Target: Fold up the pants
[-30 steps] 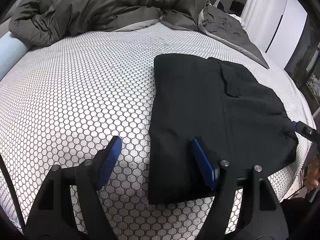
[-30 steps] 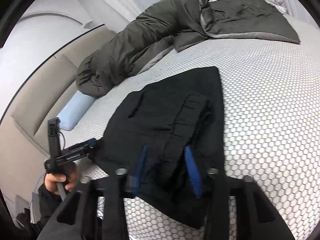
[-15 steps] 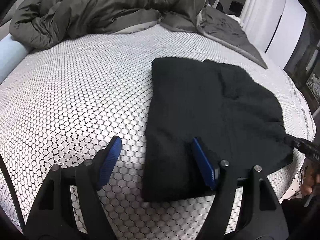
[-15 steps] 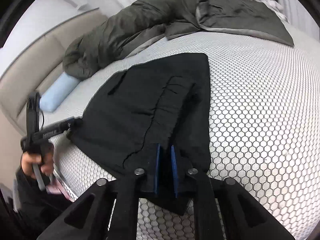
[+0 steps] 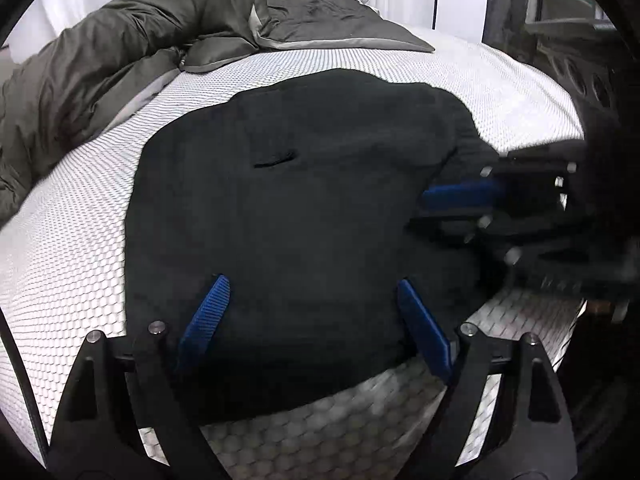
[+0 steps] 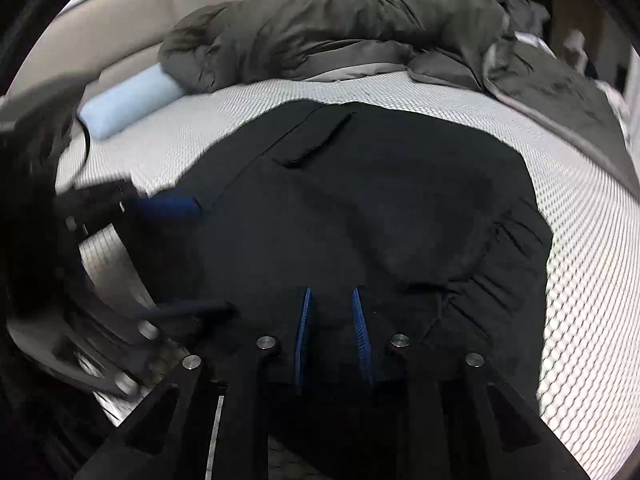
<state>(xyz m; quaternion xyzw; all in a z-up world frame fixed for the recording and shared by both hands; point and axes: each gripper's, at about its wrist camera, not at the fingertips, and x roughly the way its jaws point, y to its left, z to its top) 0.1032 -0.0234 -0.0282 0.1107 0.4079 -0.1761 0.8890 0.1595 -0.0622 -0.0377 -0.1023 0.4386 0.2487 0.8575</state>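
Light: soft, even, rather dim indoors.
Blur: motion smear at both side edges.
Edges: fisheye bending, black corners.

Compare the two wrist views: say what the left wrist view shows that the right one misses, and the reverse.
Only the left wrist view: the left gripper from behind, jaws spread wide over the black pants. Only the right wrist view: a light blue pillow, a beige headboard and the right gripper, jaws narrowly apart over the fabric. Both: the pants on the honeycomb mattress, and the grey duvet.
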